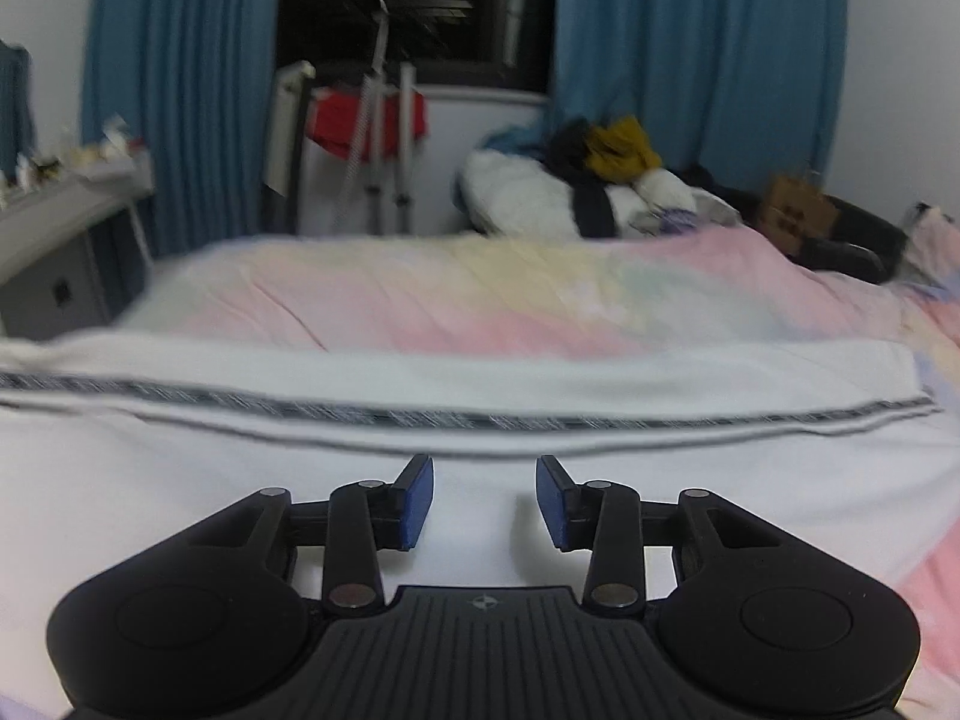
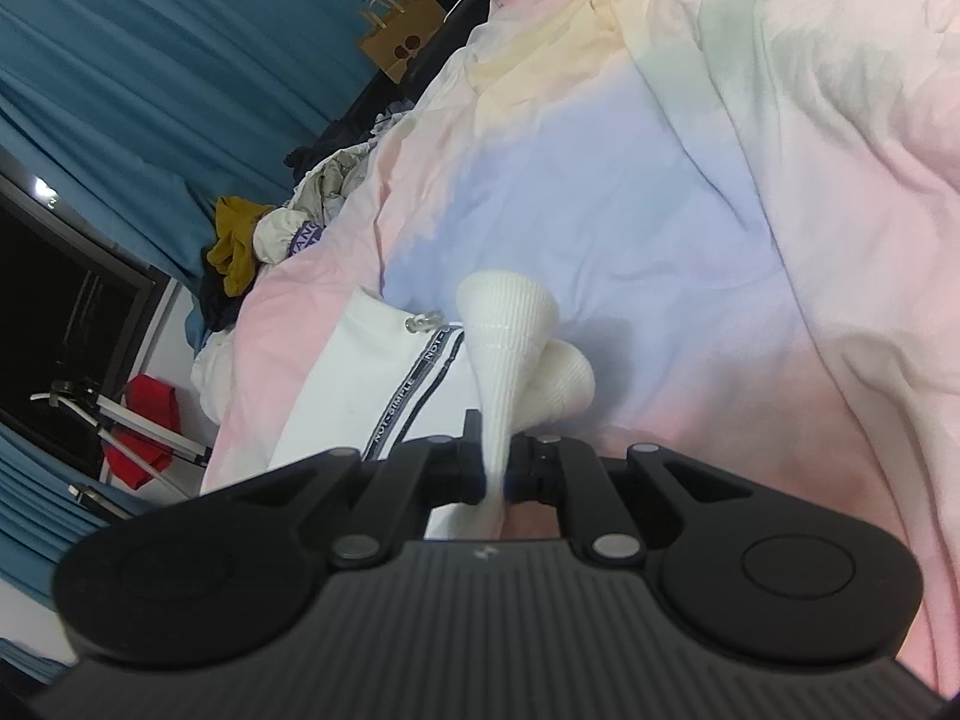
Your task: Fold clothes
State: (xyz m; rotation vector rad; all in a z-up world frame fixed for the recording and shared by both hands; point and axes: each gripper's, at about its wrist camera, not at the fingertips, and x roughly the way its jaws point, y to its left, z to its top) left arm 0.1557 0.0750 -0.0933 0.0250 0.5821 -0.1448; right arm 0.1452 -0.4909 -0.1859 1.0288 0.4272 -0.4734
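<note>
A white garment [image 1: 420, 372] with a black lettered stripe [image 1: 420, 417] lies spread across the pastel bed cover [image 1: 480, 288]. My left gripper [image 1: 485, 468] hovers just over its near part, open, with nothing between the blue pads [image 1: 420, 498]. In the right wrist view the same white garment [image 2: 354, 372] and its stripe run away to the left. My right gripper [image 2: 495, 462] is shut on a white ribbed cuff [image 2: 507, 312], which rises bunched out of the jaws, with a second ribbed cuff [image 2: 564, 378] just behind it.
A heap of clothes [image 1: 600, 180] sits at the bed's far edge, with a brown paper bag [image 1: 795, 210] to its right. Beyond the bed stand a tripod [image 1: 384, 120], a red cloth [image 1: 360, 120], blue curtains [image 1: 180, 90] and a grey desk [image 1: 54, 222] at left.
</note>
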